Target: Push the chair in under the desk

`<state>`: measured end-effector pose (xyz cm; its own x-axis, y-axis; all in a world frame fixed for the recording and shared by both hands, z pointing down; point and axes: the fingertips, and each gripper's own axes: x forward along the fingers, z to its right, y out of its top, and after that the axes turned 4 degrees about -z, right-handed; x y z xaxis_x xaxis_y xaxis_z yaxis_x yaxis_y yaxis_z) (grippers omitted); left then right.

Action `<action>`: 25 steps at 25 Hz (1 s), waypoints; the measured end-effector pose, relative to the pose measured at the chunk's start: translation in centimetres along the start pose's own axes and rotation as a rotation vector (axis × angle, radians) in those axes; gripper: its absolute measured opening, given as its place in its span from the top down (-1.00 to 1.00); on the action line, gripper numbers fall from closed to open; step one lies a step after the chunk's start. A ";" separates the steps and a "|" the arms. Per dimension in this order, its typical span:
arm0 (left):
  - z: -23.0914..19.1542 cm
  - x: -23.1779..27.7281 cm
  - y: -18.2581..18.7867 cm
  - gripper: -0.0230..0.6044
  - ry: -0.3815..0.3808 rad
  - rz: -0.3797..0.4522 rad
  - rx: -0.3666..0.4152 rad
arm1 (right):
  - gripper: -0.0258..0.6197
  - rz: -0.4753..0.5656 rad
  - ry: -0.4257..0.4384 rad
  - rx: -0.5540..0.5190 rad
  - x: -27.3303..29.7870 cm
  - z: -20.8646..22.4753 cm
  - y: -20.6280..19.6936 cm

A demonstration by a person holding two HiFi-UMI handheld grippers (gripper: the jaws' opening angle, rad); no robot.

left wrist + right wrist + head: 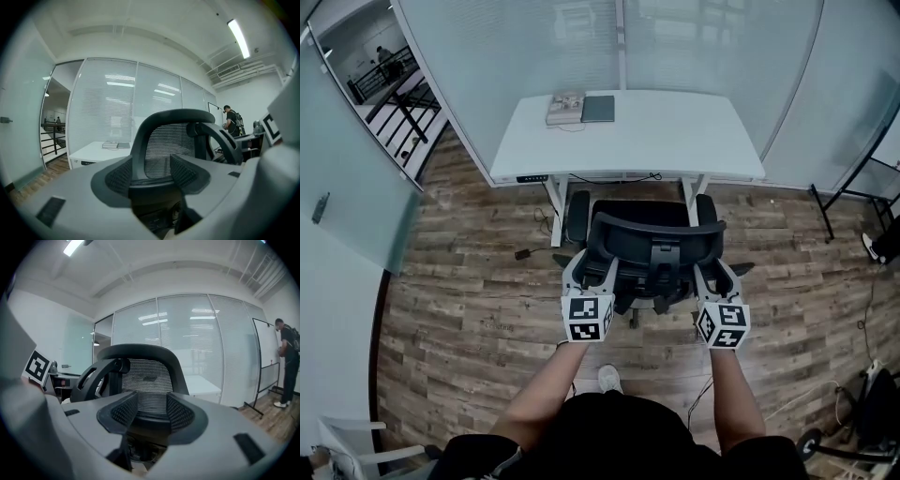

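A black mesh office chair (pixel 656 239) stands in front of the white desk (pixel 675 141), its backrest towards me and its armrests beside the desk legs. My left gripper (pixel 589 269) is shut on the left edge of the backrest. My right gripper (pixel 715 275) is shut on the right edge. In the left gripper view the backrest frame (pixel 140 140) runs down between the pads of the left gripper (pixel 150 174). In the right gripper view the mesh back (pixel 147 380) fills the gap of the right gripper (pixel 149 411). The desk top (pixel 93 151) shows beyond.
Books (pixel 565 108) and a dark notebook (pixel 598 109) lie at the desk's back edge. Glass walls close in behind and beside the desk. A power adapter (pixel 523 253) lies on the wood floor. A person (pixel 288 359) stands by a whiteboard (pixel 265 348). A metal stand (pixel 848 192) is at the right.
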<state>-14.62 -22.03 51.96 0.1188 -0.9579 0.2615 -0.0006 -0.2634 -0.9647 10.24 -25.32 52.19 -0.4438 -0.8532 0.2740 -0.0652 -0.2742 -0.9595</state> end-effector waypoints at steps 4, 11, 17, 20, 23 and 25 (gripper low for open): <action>-0.9 1.8 0.4 0.08 -0.012 0.003 0.010 | 0.32 0.004 -0.010 0.005 1.9 0.2 0.5; -2.9 5.2 1.5 0.09 -0.039 -0.006 0.011 | 0.33 0.041 -0.030 -0.009 5.7 0.4 2.0; -4.0 7.7 2.2 0.09 -0.041 -0.001 0.020 | 0.33 0.030 -0.015 -0.008 8.2 0.8 2.3; -5.0 9.3 2.8 0.09 -0.032 -0.002 0.016 | 0.33 0.034 -0.016 -0.009 10.2 0.9 3.1; -5.7 10.7 3.2 0.09 -0.027 -0.007 0.013 | 0.33 0.035 -0.012 -0.012 11.7 1.1 3.5; -5.7 10.9 3.0 0.09 -0.024 -0.006 0.011 | 0.33 0.035 -0.010 -0.011 11.8 1.2 3.3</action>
<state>-18.94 -33.88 52.09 0.1430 -0.9533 0.2661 0.0116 -0.2672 -0.9636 5.87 -36.84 52.34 -0.4369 -0.8667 0.2405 -0.0599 -0.2387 -0.9692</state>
